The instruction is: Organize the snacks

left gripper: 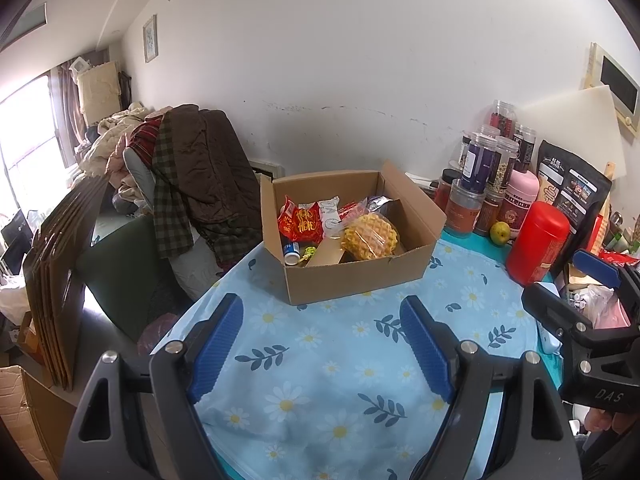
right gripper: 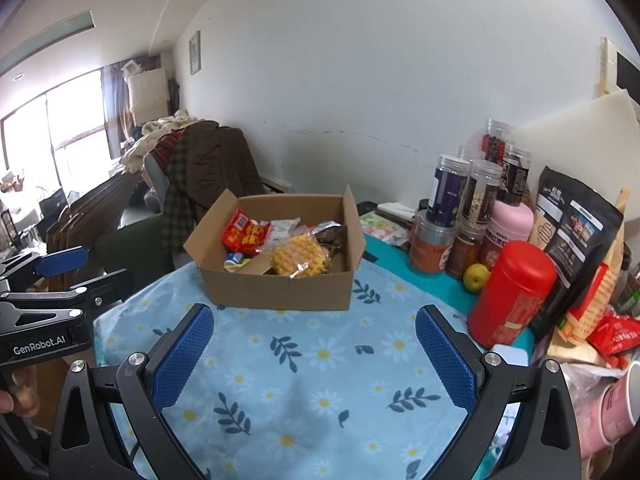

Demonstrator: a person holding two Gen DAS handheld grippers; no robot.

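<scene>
An open cardboard box point(left gripper: 352, 276) point(right gripper: 280, 290) stands at the far side of the flowered blue tablecloth point(left gripper: 340, 360) point(right gripper: 304, 380). Inside lie a yellow waffle in clear wrap point(left gripper: 370, 236) point(right gripper: 298, 260), a red snack packet point(left gripper: 300, 222) point(right gripper: 244, 236), a white packet point(left gripper: 330, 212) and a small blue-capped bottle point(left gripper: 291, 251). My left gripper point(left gripper: 322, 312) hangs open above the cloth, short of the box, nothing between its fingers. My right gripper point(right gripper: 314, 320) is open too, beside it and empty.
Along the right stand a red canister point(left gripper: 536, 244) point(right gripper: 512, 292), clear jars point(left gripper: 484, 168) point(right gripper: 464, 200), a pink tub point(right gripper: 508, 228), a black pouch point(right gripper: 576, 232), a yellow-green fruit point(right gripper: 476, 278) and loose packets point(right gripper: 612, 332). A chair piled with clothes point(left gripper: 192, 176) stands left, past the table edge.
</scene>
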